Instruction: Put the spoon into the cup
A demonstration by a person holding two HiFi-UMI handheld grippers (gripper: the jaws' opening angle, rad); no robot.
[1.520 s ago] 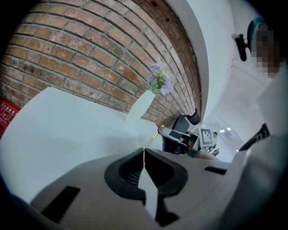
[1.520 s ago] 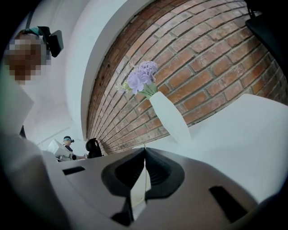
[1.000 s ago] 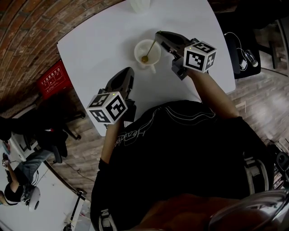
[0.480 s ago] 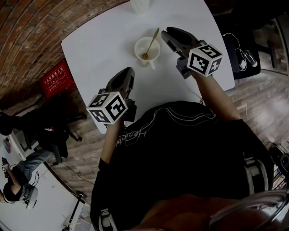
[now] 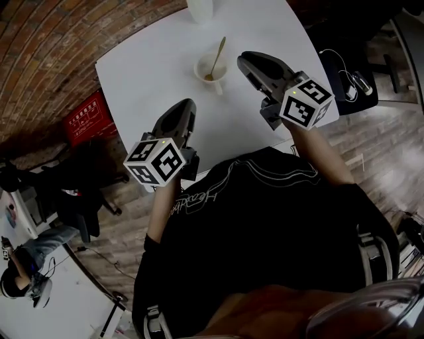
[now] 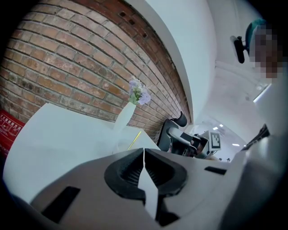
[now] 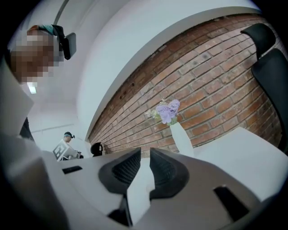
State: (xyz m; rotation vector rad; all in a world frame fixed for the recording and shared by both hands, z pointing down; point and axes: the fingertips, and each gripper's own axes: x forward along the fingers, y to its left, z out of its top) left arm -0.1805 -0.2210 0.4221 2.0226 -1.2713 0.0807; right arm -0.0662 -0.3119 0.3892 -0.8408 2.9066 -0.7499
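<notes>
- Slim gold metal spoon stands bowl-down in the small white ceramic cup, upper centre, with bare white tabletop all round
- Right gripper, jaws narrowly apart and empty, hangs right of the cup, apart from it
- Left gripper, jaws pressed together on nothing, sits near the table's lower edge

Spoon stands in cup on table. Vase behind cup at far edge. Left tongs before cup, right tongs just right.

My left gripper: jaws pressed together, nothing between them, arm extended forward; my right gripper: jaws slightly parted, nothing between them, reaching farther forward, well apart from the left.
</notes>
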